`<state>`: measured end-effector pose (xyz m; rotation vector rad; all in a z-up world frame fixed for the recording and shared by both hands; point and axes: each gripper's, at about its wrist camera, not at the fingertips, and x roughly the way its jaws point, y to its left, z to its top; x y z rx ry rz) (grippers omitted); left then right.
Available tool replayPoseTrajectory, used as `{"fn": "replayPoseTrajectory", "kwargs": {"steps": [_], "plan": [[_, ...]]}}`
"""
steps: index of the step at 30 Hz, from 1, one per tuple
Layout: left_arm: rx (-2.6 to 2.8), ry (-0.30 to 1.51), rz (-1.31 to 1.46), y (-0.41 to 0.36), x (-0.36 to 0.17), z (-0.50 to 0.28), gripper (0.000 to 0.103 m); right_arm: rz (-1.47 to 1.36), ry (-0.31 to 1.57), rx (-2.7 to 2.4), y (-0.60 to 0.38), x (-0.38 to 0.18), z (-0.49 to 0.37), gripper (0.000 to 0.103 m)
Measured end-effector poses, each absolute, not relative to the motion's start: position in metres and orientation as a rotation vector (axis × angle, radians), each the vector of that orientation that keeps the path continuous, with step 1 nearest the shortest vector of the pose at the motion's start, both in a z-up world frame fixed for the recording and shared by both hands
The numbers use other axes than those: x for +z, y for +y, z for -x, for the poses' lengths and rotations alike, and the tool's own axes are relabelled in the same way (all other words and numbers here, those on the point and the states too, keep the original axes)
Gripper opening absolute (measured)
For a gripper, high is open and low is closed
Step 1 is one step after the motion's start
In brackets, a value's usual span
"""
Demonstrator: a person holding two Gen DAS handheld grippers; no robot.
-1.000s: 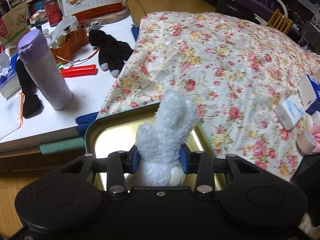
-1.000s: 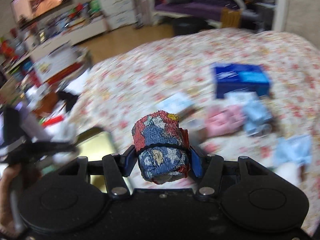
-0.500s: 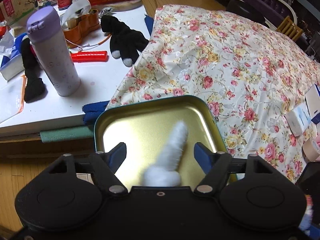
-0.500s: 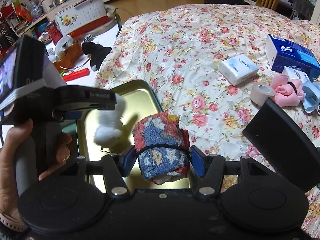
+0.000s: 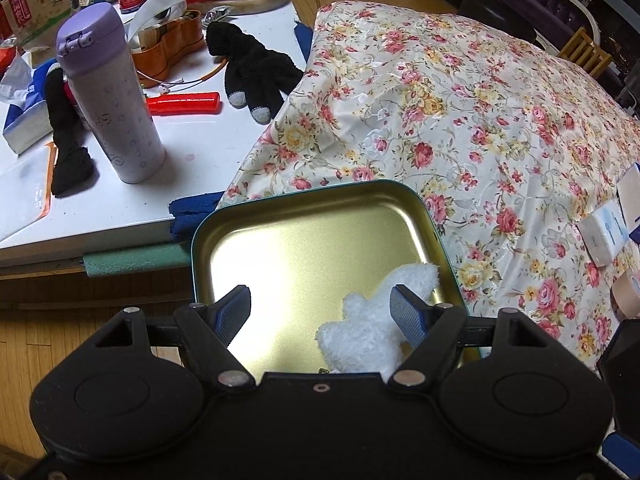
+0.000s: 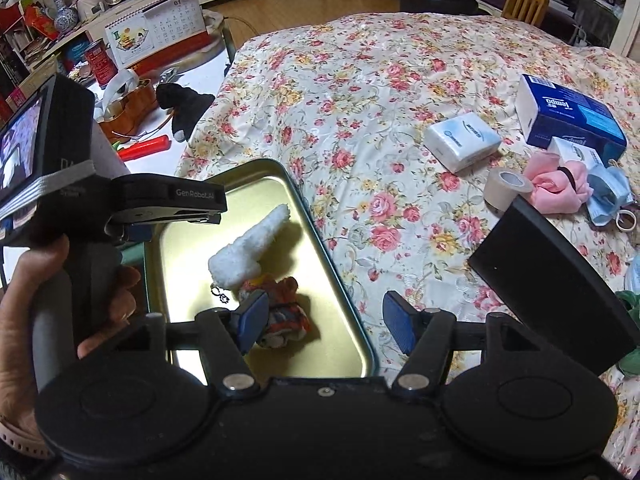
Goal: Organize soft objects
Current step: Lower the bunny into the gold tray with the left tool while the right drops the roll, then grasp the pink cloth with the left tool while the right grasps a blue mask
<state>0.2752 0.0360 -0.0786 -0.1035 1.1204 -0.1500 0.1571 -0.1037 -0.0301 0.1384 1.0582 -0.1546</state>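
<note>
A gold metal tray lies at the edge of the floral bed cover. A white fluffy toy lies in it. A red and blue rolled cloth lies in the tray beside the toy. My left gripper is open above the tray, its right finger close to the white toy. My right gripper is open above the tray's near right rim, its left finger over the rolled cloth. A pink cloth and a light blue cloth lie on the bed at the right.
A white desk at the left holds a purple bottle, black gloves, a red tool. On the bed are tissue packs, a blue box, a tape roll. A black flap is near right.
Both grippers have opened. The white toy dropped from the left gripper into the tray, then the rolled cloth dropped from the right gripper beside it.
</note>
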Motion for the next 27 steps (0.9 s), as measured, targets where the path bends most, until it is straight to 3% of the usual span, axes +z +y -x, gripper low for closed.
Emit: {"fn": "replayPoseTrajectory", "kwargs": {"steps": [15, 27], "plan": [[-0.16, 1.118, -0.05, 0.012, -0.09, -0.266, 0.076, -0.185, 1.036, -0.231, -0.139, -0.02, -0.133, 0.062], [-0.221, 1.094, -0.158, -0.026, -0.08, -0.235, 0.077, -0.282, 0.96, -0.456, -0.236, 0.005, -0.069, 0.062]]}}
